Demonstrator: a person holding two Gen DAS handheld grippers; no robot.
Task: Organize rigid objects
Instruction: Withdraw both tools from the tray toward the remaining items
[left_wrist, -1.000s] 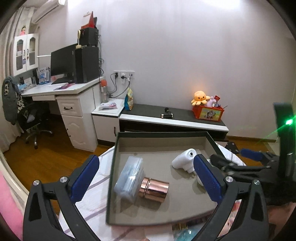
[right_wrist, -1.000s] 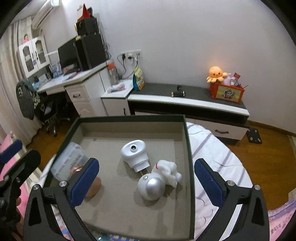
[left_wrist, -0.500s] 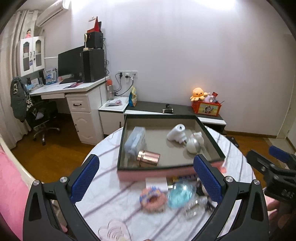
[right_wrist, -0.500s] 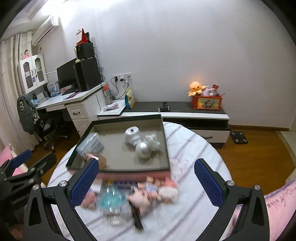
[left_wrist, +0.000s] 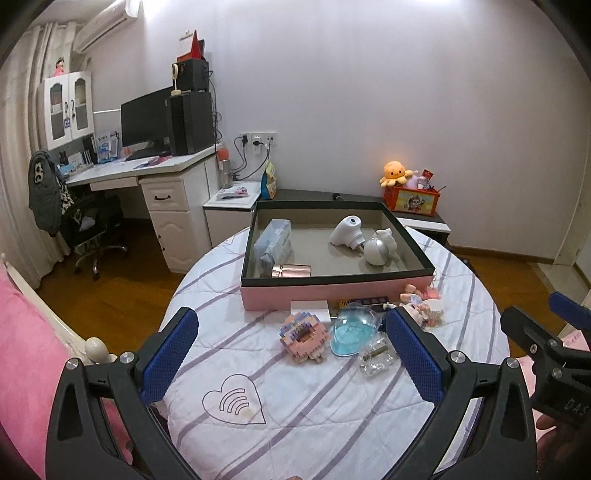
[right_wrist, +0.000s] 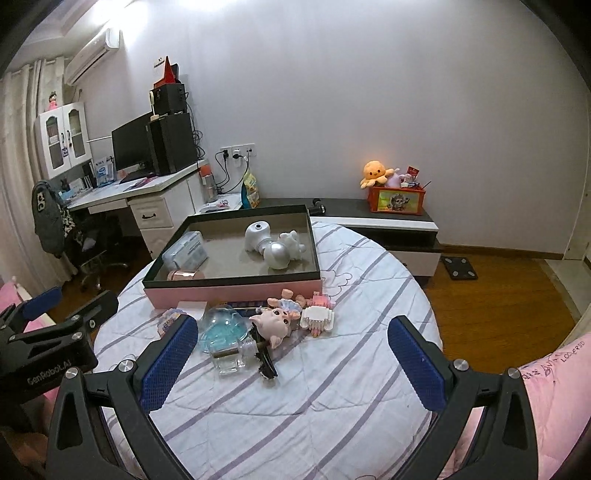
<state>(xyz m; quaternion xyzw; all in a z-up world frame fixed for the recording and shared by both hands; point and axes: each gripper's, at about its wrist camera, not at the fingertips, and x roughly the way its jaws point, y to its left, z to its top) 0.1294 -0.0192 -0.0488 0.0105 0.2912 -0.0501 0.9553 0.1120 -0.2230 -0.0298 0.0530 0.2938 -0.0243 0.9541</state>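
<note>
A pink box with a dark rim stands at the far side of the round table. Inside lie a clear plastic case, a copper cylinder, a white device and a silver ball with a white figure. In front of the box lie a pink block toy, a blue glass dome, a clear cube, a doll head and a white block piece. My left gripper and right gripper hang open over the near table, holding nothing.
The table wears a white cloth with purple stripes. Pink bedding lies at the left, and more pink fabric at the right. A desk with a monitor, an office chair and a low cabinet stand behind.
Both grippers have pulled back and up from over the box. The loose items in front of the box have come into view. Both stay open.
</note>
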